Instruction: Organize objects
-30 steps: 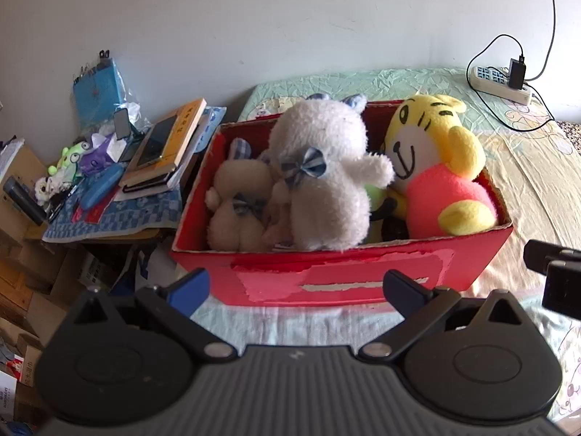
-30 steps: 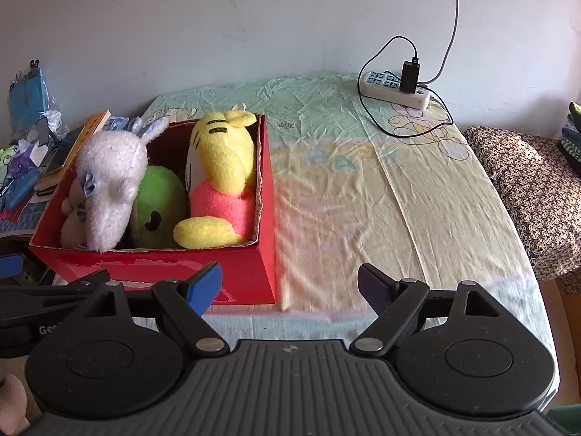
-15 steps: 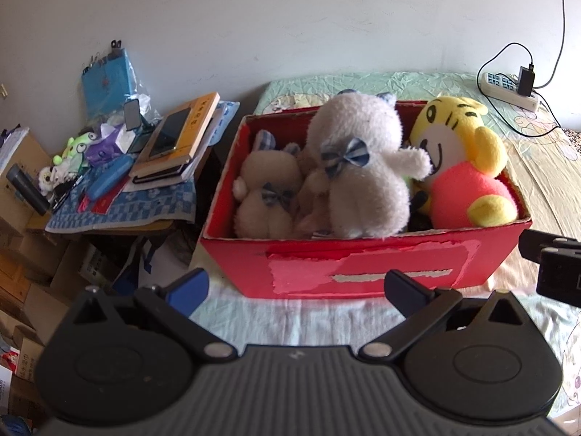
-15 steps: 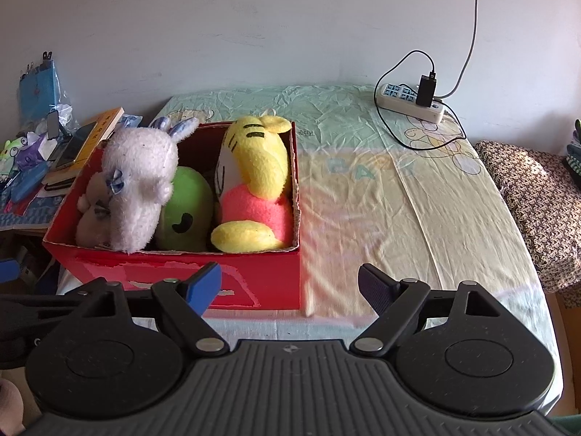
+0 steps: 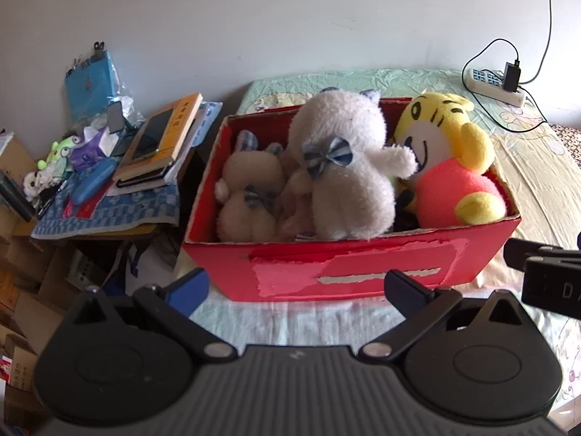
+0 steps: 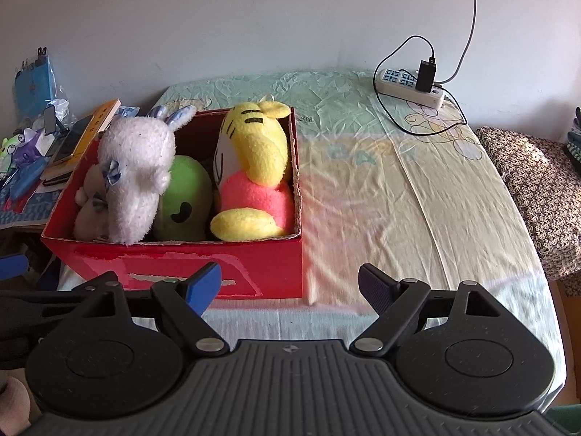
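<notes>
While both grippers hover empty with fingers spread, left gripper (image 5: 296,285) and right gripper (image 6: 290,283) face a red cardboard box (image 6: 276,265), torn-edged, on the crinkled bedsheet (image 6: 381,189). It holds a fuzzy white bunny (image 5: 345,170), smaller beige bunny (image 5: 250,196), green plush (image 6: 185,200) and yellow tiger (image 5: 450,167). Bare sheet lies at 3 o'clock; power strip (image 6: 410,85) at 1 o'clock.

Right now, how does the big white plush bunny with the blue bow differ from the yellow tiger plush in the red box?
The big white plush bunny is one pale colour with a blue checked bow; the yellow tiger plush is yellow with black stripes and a pink body. The bunny stands mid-box, the tiger at the right end. Both are soft toys sitting upright in the red cardboard box, rising above its rim.
</notes>
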